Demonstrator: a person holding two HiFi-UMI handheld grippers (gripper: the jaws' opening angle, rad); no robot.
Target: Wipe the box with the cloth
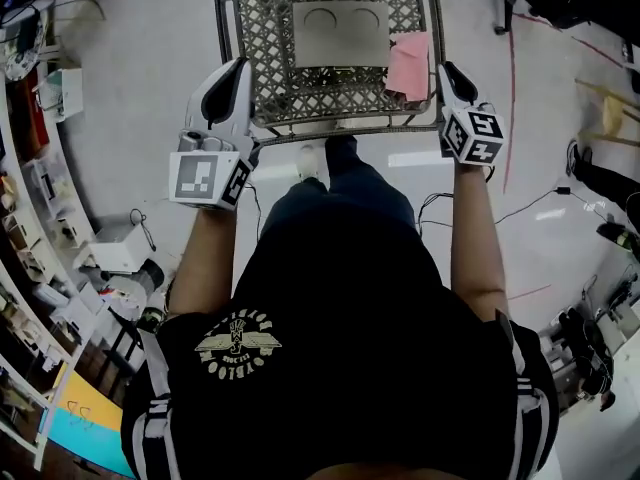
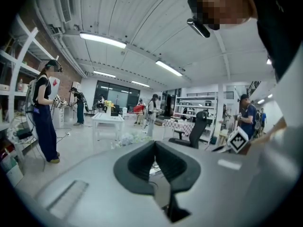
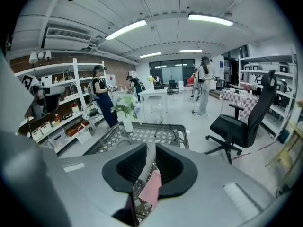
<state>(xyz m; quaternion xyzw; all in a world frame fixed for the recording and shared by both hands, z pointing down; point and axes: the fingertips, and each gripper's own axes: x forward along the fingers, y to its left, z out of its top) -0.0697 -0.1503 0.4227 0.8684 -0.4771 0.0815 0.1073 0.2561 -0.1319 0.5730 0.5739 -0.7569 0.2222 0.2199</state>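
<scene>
**Both claws being held at the near corners of the wire bench**

Both arms are being stretched forward from the person's body, with the forearms nearly straight. The left claw is being held at the near left corner of the mesh bench, with its marker cube turned up toward the head camera. The right claw is being held at the near right corner and tipped downward.

In the left gripper view, the left claw is being kept pressed together, with nothing pinched. In the right gripper view, the right claw is being held slightly spread. The pink cloth is being seen through the gap, low between the pads, and no pressing on it can be made out.

On the bench, the cloth is lying just beside the right claw's tip and next to the right edge of the grey box. The box is resting flat in the middle of the bench, well apart from the left claw.
</scene>
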